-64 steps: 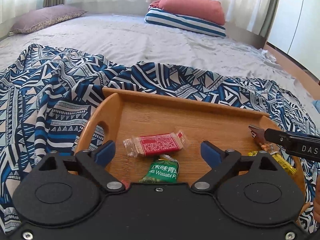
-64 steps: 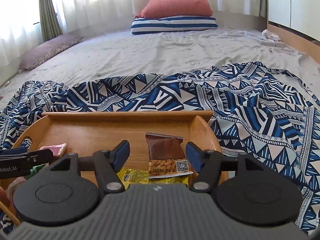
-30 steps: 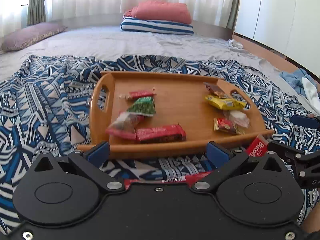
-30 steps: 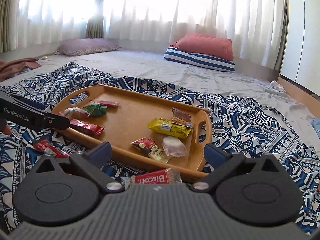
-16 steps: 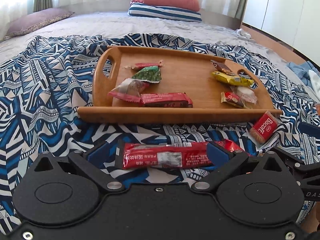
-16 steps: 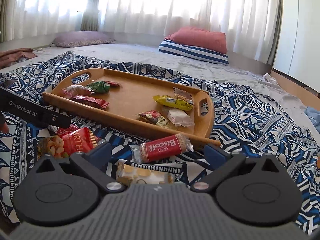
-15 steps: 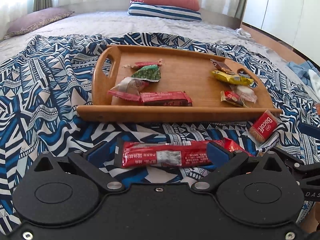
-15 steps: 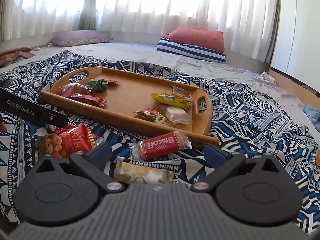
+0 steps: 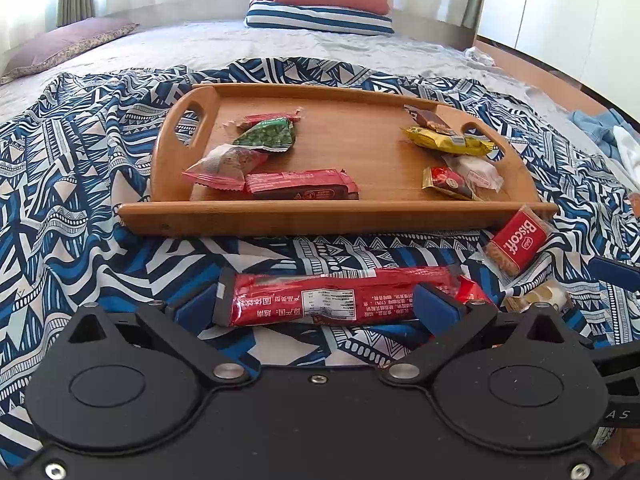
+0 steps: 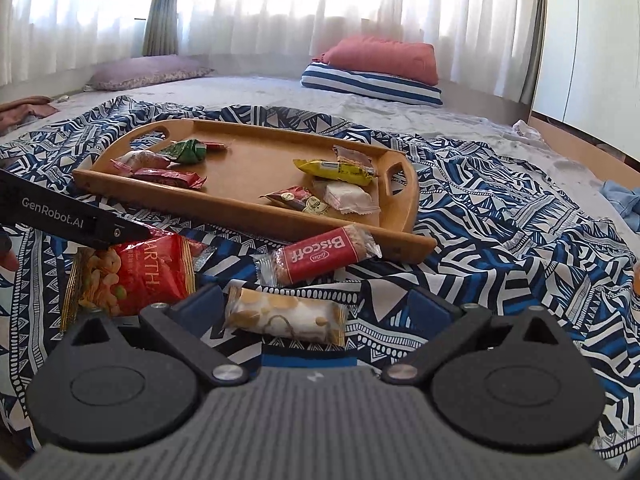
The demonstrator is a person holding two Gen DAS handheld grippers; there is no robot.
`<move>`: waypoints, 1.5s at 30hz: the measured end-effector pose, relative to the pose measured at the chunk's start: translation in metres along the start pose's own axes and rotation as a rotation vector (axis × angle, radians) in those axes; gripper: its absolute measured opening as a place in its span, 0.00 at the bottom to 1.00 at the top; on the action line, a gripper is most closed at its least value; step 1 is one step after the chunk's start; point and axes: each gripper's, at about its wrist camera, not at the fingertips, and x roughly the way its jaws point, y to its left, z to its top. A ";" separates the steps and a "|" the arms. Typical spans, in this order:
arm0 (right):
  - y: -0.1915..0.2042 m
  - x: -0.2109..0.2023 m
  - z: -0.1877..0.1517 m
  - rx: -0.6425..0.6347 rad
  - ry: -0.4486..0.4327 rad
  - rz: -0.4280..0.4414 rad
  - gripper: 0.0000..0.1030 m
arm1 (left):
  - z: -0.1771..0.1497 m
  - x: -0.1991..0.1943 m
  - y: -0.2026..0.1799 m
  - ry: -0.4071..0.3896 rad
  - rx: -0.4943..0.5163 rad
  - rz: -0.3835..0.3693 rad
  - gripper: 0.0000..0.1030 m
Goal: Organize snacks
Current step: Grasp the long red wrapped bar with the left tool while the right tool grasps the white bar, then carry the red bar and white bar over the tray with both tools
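A wooden tray [image 9: 336, 216] [image 10: 256, 220] lies on a patterned blue blanket and holds several wrapped snacks. My left gripper [image 9: 316, 304] is open, its blue pads on either side of a long red snack bar [image 9: 332, 298] on the blanket. A red Biscoff pack [image 9: 516, 242] [image 10: 320, 256] lies by the tray's near right corner. My right gripper [image 10: 316, 308] is open over a pale cracker pack [image 10: 286, 318]. A red nut bag [image 10: 140, 276] lies left of it, under the left gripper's finger [image 10: 68, 214].
The blanket [image 9: 68, 184] covers a grey bed with a striped pillow and a red pillow [image 10: 380, 60] at the far end. A purple pillow [image 10: 148, 72] lies far left. White cupboards [image 9: 560, 20] stand on the right.
Both grippers have pulled back from the tray and come down low over the blanket. The red bar now sits between the left pads, the cracker pack between the right ones.
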 end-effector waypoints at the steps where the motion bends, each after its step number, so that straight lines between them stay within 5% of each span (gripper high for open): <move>1: 0.000 0.001 -0.001 0.002 0.003 0.002 1.00 | 0.000 0.001 -0.001 0.000 0.001 0.000 1.00; 8: 0.004 0.007 -0.003 0.016 0.026 0.028 0.94 | 0.001 0.006 -0.003 0.005 -0.007 -0.038 0.99; 11: 0.004 0.009 -0.004 0.029 0.029 0.039 0.91 | 0.000 0.004 -0.005 -0.006 0.009 -0.041 0.90; 19: 0.003 0.008 -0.005 0.056 0.023 0.066 0.71 | -0.003 -0.008 -0.008 -0.026 0.012 -0.064 0.48; 26: 0.004 0.001 -0.003 0.060 0.004 0.079 0.61 | -0.004 -0.017 -0.010 -0.035 0.028 -0.061 0.41; 28: 0.002 -0.001 -0.003 0.064 -0.002 0.076 0.61 | -0.003 -0.020 -0.007 -0.035 0.027 -0.061 0.15; 35: -0.006 -0.005 0.002 0.073 -0.020 0.047 0.61 | 0.000 -0.027 0.000 -0.070 0.049 -0.031 0.18; 38: -0.009 -0.006 0.004 0.077 -0.022 0.034 0.61 | 0.003 -0.027 -0.007 -0.088 0.096 -0.040 0.38; 45: -0.016 -0.006 0.003 0.093 -0.014 0.013 0.62 | 0.017 -0.007 -0.038 -0.110 0.222 -0.096 0.55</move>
